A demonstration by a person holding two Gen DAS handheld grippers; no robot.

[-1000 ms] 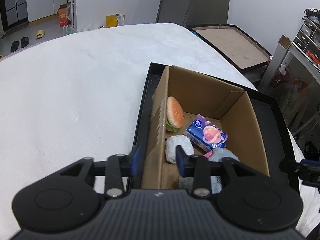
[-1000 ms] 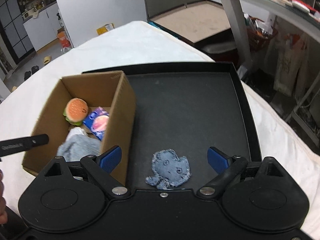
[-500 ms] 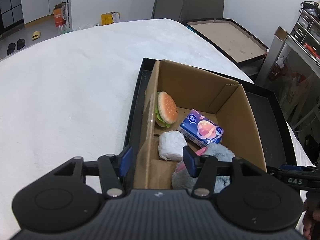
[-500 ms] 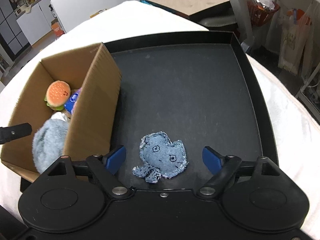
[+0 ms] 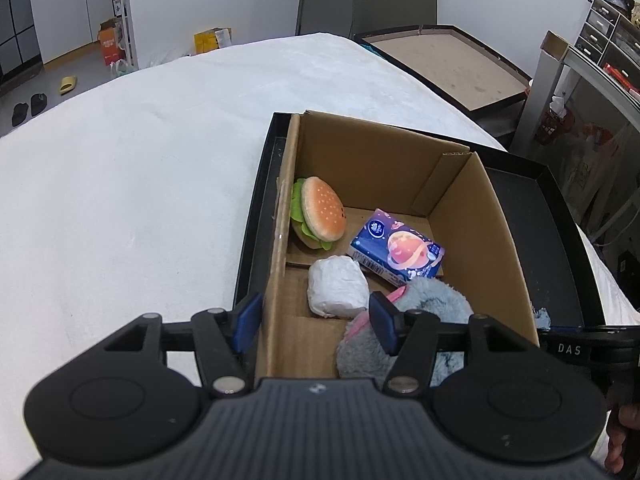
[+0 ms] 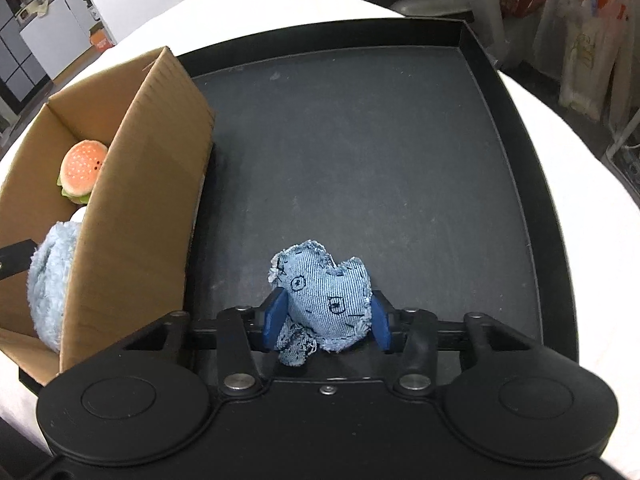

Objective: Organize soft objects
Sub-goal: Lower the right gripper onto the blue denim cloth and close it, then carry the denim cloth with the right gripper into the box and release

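A cardboard box (image 5: 500, 248) stands in the left part of a black tray (image 6: 500, 128). It holds a plush burger (image 5: 320, 212), a blue tissue pack (image 5: 398, 247), a white soft bundle (image 5: 338, 286) and a fluffy grey-blue plush (image 5: 424, 312). My left gripper (image 5: 314, 322) is open and empty; its fingers straddle the box's left wall at the near end. My right gripper (image 6: 325, 320) is shut on a blue denim soft toy (image 6: 324, 292) on the tray floor, right of the box (image 6: 132, 200).
The tray lies on a white fuzzy cloth (image 5: 132, 184) over the table. A flat brown board (image 5: 448, 64) sits beyond the far edge. Shelving and bags (image 6: 580, 40) stand at the right. The tray floor beyond the denim toy is bare.
My right gripper moved forward and closed on the denim toy. My left gripper drew back a little and opened wider. The fluffy plush now shows more in the box.
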